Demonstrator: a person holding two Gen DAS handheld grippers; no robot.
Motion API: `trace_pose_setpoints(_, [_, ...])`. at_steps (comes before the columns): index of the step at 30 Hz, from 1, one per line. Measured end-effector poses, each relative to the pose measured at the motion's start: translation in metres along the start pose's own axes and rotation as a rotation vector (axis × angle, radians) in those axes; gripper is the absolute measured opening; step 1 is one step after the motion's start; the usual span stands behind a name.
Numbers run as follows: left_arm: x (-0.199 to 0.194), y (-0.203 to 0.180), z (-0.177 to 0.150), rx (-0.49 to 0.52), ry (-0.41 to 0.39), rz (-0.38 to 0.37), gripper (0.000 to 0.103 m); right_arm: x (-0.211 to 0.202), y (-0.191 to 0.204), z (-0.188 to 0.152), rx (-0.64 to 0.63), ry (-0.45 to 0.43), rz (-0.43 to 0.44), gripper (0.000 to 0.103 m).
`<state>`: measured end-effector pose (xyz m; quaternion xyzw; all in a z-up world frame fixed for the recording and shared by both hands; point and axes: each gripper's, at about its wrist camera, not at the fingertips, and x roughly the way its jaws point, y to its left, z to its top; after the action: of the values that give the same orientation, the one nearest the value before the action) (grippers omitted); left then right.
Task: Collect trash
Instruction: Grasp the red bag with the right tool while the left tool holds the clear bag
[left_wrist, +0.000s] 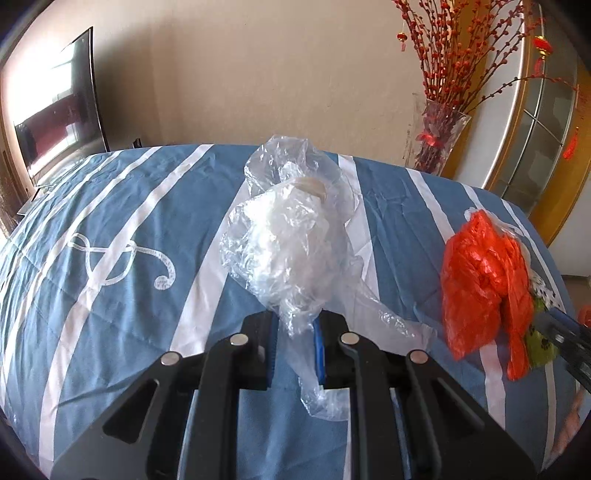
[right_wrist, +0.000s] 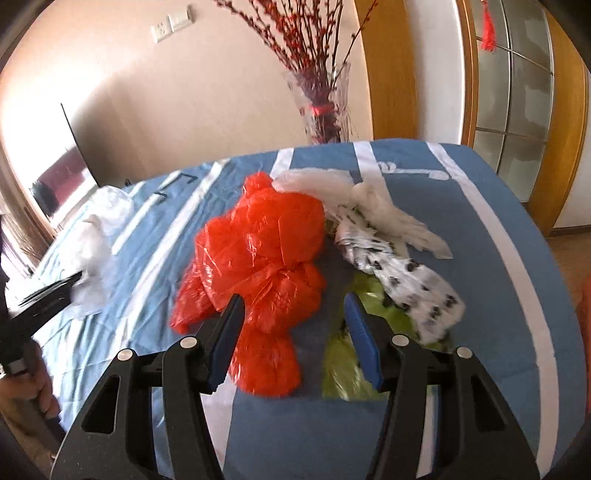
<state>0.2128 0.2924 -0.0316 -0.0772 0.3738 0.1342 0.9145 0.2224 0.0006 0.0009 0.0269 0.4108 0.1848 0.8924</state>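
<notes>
Left fingers (left_wrist: 320, 339) pinched the clear bag (left_wrist: 288, 236); right fingers (right_wrist: 360, 341) stood apart astride the red bag (right_wrist: 258, 251), spotted wrapper (right_wrist: 402, 273) at two o'clock.

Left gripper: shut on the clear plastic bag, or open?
Shut on it: left gripper pads pinch the crumpled clear plastic bag.

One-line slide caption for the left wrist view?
Left gripper shut on crumpled clear plastic bag above blue-and-white striped bedcover.

Black tongs (left_wrist: 295, 347), blue ribbed pads (right_wrist: 360, 341), silver round pivot screws
</notes>
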Motion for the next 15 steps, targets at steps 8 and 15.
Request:
trace_pose_setpoints(8, [-0.003,0.001,-0.008,-0.002,0.012,-0.027,0.017,0.031,0.022,-0.005,-0.070,0.056,-0.053,0.044])
trace_pose_setpoints(15, [-0.009,-0.007,-0.013,0.009,0.010,-0.049,0.017,0.004,0.004,-0.014,-0.031,0.034,-0.012,0.030])
